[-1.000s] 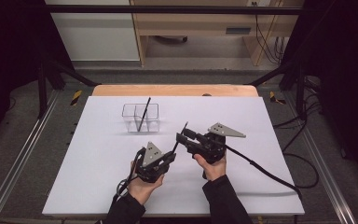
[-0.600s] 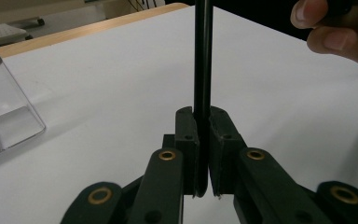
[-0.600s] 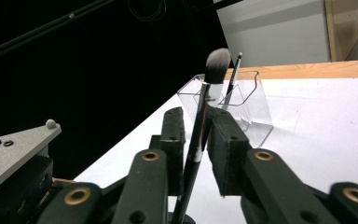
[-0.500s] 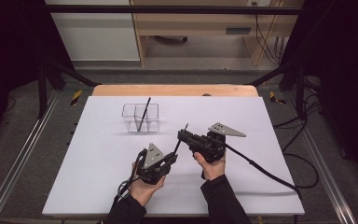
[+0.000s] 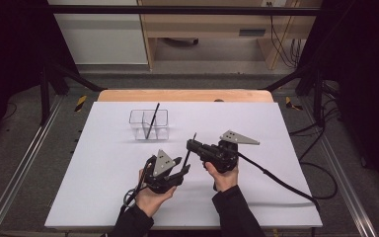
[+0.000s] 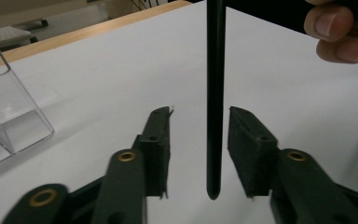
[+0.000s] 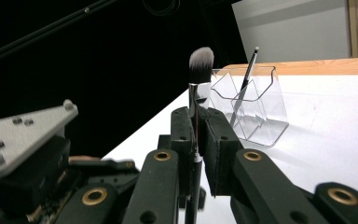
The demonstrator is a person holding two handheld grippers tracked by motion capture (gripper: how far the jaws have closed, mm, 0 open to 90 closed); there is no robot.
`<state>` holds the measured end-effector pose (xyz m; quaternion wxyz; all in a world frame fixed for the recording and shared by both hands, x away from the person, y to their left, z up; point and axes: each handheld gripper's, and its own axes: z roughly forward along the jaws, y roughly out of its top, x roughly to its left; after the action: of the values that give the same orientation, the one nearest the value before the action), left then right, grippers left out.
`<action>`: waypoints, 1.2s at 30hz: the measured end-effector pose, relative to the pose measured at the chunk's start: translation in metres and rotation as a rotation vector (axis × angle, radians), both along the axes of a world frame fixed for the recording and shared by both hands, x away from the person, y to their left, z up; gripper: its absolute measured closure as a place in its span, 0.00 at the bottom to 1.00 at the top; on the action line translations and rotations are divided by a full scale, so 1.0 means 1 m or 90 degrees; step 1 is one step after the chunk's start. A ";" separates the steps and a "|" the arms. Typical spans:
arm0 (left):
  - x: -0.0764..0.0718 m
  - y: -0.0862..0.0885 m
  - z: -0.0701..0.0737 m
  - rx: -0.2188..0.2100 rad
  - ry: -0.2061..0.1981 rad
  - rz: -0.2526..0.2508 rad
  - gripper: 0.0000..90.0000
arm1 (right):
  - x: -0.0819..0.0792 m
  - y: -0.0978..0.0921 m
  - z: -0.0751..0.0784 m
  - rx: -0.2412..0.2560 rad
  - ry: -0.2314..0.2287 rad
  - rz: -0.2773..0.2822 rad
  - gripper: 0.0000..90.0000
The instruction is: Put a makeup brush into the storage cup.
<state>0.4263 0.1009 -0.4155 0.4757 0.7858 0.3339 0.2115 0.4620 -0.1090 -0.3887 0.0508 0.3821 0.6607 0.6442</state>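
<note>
A black-handled makeup brush (image 5: 191,147) stands nearly upright, bristles (image 7: 201,58) up, with my right gripper (image 5: 189,144) shut on its metal ferrule (image 7: 198,95). Its lower handle (image 6: 215,93) hangs between the jaws of my left gripper (image 6: 199,114), which stand open on either side without touching it. The left gripper (image 5: 181,166) sits just below and left of the right one at the table's near middle. A clear plastic organizer (image 5: 149,123) stands farther back with a second thin brush (image 5: 152,118) leaning in it.
The white table top (image 5: 276,128) has free room to the right and left of the grippers. A wooden edge (image 5: 182,95) runs along the back. The right gripper's cable (image 5: 276,177) trails off to the right. The left gripper's grey plate (image 7: 23,133) sits close beside the right jaws.
The right gripper has carried the brush slightly left and down toward the left gripper, so the handle now hangs between the left jaws. The organizer has stayed still.
</note>
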 end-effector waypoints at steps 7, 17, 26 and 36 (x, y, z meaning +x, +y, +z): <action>0.003 -0.004 0.011 0.000 -0.009 -0.009 0.54 | -0.001 0.000 -0.001 -0.005 -0.007 0.006 0.93; 0.005 -0.013 0.024 -0.009 -0.021 -0.019 0.65 | -0.003 0.000 0.000 -0.011 -0.014 0.012 0.93; 0.007 -0.018 0.026 -0.012 -0.021 -0.016 0.79 | -0.004 -0.001 0.001 -0.016 -0.016 0.017 0.93; 0.007 -0.017 0.028 -0.032 -0.014 -0.011 0.91 | -0.005 -0.001 0.000 -0.020 -0.020 0.020 0.93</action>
<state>0.4334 0.0839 -0.3872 0.5003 0.7742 0.3273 0.2077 0.4573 -0.1095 -0.3886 0.0573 0.3604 0.6758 0.6404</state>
